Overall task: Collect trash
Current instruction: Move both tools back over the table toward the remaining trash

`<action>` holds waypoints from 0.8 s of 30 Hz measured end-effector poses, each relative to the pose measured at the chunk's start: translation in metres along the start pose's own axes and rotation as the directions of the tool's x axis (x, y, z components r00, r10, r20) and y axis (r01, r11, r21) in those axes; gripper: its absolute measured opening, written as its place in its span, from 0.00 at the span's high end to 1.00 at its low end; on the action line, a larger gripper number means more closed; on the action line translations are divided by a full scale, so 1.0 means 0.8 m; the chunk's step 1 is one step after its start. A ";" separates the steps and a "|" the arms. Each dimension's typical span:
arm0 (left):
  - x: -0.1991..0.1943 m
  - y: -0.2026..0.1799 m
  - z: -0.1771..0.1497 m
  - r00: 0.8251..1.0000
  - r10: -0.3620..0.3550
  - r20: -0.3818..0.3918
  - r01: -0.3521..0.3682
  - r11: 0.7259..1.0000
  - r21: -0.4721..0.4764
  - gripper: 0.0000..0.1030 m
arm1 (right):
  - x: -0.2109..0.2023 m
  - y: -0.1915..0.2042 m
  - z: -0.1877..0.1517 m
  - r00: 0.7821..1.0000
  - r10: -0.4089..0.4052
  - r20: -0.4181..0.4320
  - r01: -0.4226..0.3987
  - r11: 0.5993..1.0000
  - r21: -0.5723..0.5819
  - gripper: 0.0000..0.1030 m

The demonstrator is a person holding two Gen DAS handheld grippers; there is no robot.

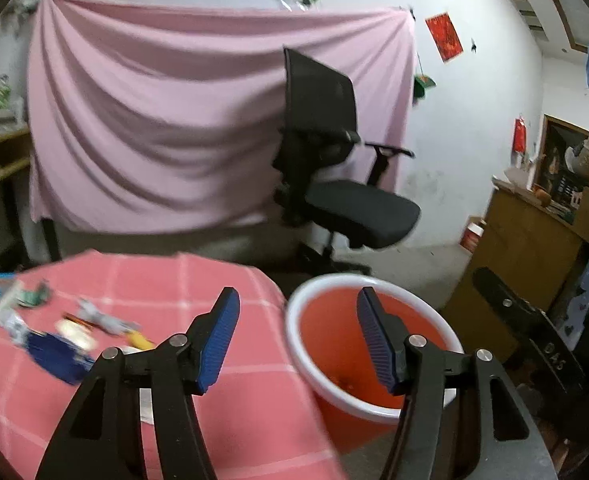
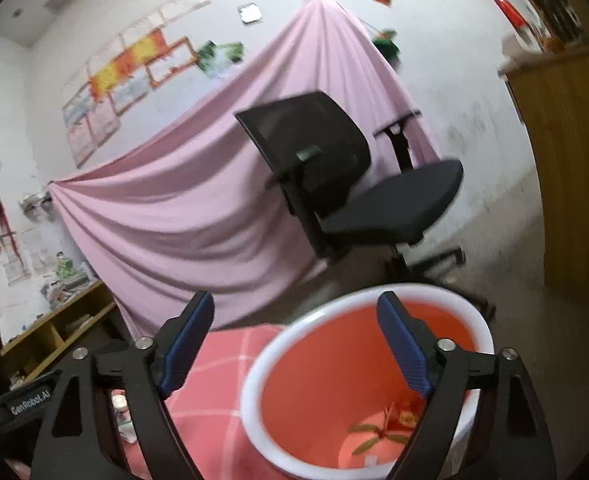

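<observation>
An orange bin with a white rim (image 1: 294, 320) stands beside the round table with its pink checked cloth (image 1: 222, 400). My left gripper (image 1: 298, 300) hovers open over the table's edge and the bin, nothing between its blue pads. Several scraps of trash lie on the cloth at the left: a blue wrapper (image 1: 56, 354), a grey wrapper (image 1: 98, 316), a yellow piece (image 1: 140, 340). In the right wrist view my right gripper (image 2: 296, 304) stands wide open above the bin (image 2: 254, 368), empty. Some green and yellow wrappers (image 2: 382, 426) lie at the bin's bottom.
A black office chair (image 1: 334, 168) stands behind the bin in front of a hanging pink sheet (image 1: 154, 120). A wooden cabinet (image 1: 526, 248) is at the right, wooden shelves (image 2: 54, 332) at the left. The right gripper's black body (image 1: 534, 340) shows at the right.
</observation>
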State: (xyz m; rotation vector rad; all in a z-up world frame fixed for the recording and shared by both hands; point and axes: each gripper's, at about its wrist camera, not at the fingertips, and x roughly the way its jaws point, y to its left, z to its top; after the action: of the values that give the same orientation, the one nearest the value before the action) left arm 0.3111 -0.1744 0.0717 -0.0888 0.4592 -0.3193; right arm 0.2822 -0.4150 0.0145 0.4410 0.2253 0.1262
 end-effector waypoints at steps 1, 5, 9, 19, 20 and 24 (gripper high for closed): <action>-0.009 0.007 0.001 1.000 0.012 0.017 -0.012 1.000 0.000 0.44 | -0.002 0.005 0.000 1.000 -0.001 0.014 0.001 1.000 -0.005 0.00; -0.045 0.036 -0.006 0.993 0.071 0.093 -0.071 0.997 -0.003 0.09 | -0.002 0.026 -0.001 0.999 0.033 0.023 -0.032 0.999 -0.040 0.00; -0.077 0.068 -0.020 0.977 0.137 0.164 -0.135 0.991 -0.019 0.02 | -0.002 0.052 -0.008 0.998 0.061 0.018 -0.059 0.992 -0.110 0.00; -0.140 0.140 -0.061 0.932 0.262 0.251 -0.259 0.965 -0.046 0.02 | -0.014 0.137 -0.032 0.989 0.146 0.033 -0.132 0.954 -0.271 0.00; -0.145 0.149 -0.065 0.926 0.279 0.255 -0.274 0.960 -0.055 0.02 | -0.013 0.143 -0.035 0.988 0.148 0.034 -0.133 0.951 -0.280 0.00; -0.153 0.178 -0.079 0.912 0.320 0.256 -0.307 0.948 -0.089 0.02 | -0.009 0.167 -0.046 0.986 0.164 0.034 -0.146 0.940 -0.309 0.00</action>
State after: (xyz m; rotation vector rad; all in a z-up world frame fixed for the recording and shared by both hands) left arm 0.2195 -0.0011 0.0444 -0.1005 0.2061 0.0223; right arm 0.2571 -0.2815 0.0416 0.1524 0.1088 0.2980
